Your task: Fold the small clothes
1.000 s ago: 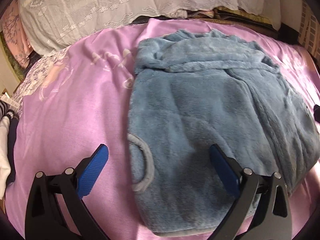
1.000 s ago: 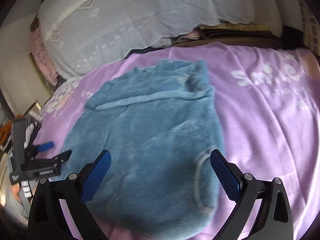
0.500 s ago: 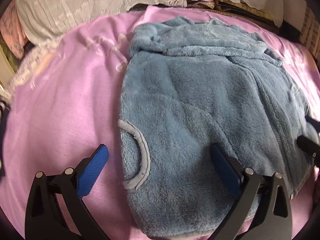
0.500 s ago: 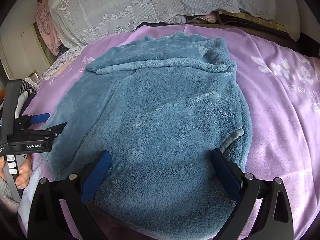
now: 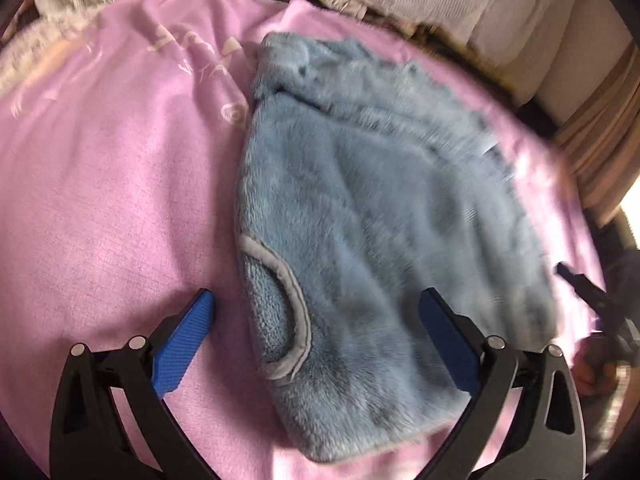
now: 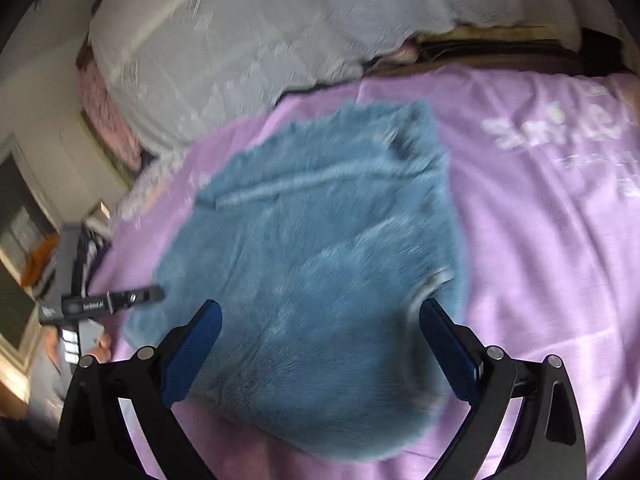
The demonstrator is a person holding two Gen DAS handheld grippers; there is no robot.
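A small blue fleece vest (image 5: 384,216) with grey-trimmed armholes lies flat on a pink-purple bed sheet (image 5: 104,200). My left gripper (image 5: 316,320) is open and empty, hovering over the vest's left armhole side. My right gripper (image 6: 320,328) is open and empty over the vest's (image 6: 320,248) lower part, its right finger near the other armhole. The right gripper shows at the right edge of the left wrist view (image 5: 592,300). The left gripper shows at the left of the right wrist view (image 6: 112,300). Both views are blurred.
White lace-covered pillows (image 6: 280,32) lie along the head of the bed. Folded brown and beige bedding (image 5: 592,120) is at the far right. Furniture and an orange item (image 6: 40,256) stand beside the bed on the left.
Both grippers have shifted over the vest and stay open. The left view has drawn back toward the armhole edge. The right view has pulled back, showing more sheet.
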